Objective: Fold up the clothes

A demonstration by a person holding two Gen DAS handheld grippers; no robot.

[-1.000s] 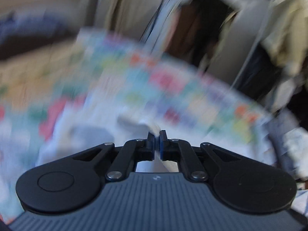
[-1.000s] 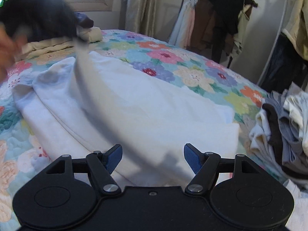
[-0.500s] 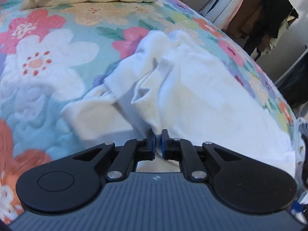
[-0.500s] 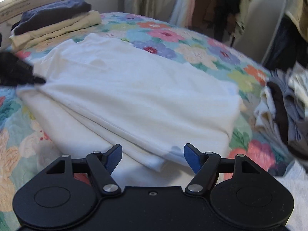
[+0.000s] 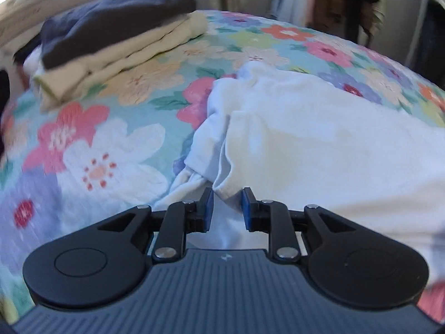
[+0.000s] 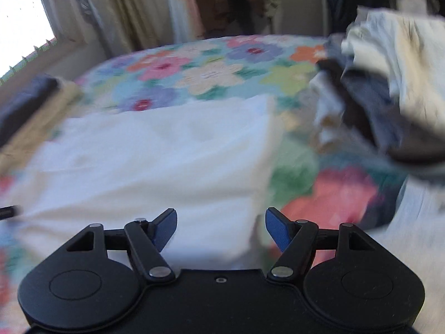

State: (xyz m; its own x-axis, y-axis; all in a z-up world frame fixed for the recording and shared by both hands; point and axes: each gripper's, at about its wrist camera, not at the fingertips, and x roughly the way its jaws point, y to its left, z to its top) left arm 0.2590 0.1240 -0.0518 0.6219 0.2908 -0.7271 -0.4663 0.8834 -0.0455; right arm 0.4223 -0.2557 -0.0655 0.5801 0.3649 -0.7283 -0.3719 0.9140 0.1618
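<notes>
Half a second back my left gripper [image 5: 227,204] pinched the white garment [image 5: 319,144]; now its jaws stand parted, the bunched edge loose between them. Right gripper [image 6: 221,228] hangs wide open, empty, over the cloth on the floral quilt [image 5: 105,144]. I'd smooth that rumpled corner before the next fold. Only the right view shows the unfolded pile [image 6: 389,89]; the left shows the folded stack [image 5: 116,41].

Bed under floral patchwork quilt [image 5: 116,144]. Bright window [image 6: 19,27], beige curtains [image 6: 116,8] beside it. Hanging garments on rack [image 6: 222,2] behind.
</notes>
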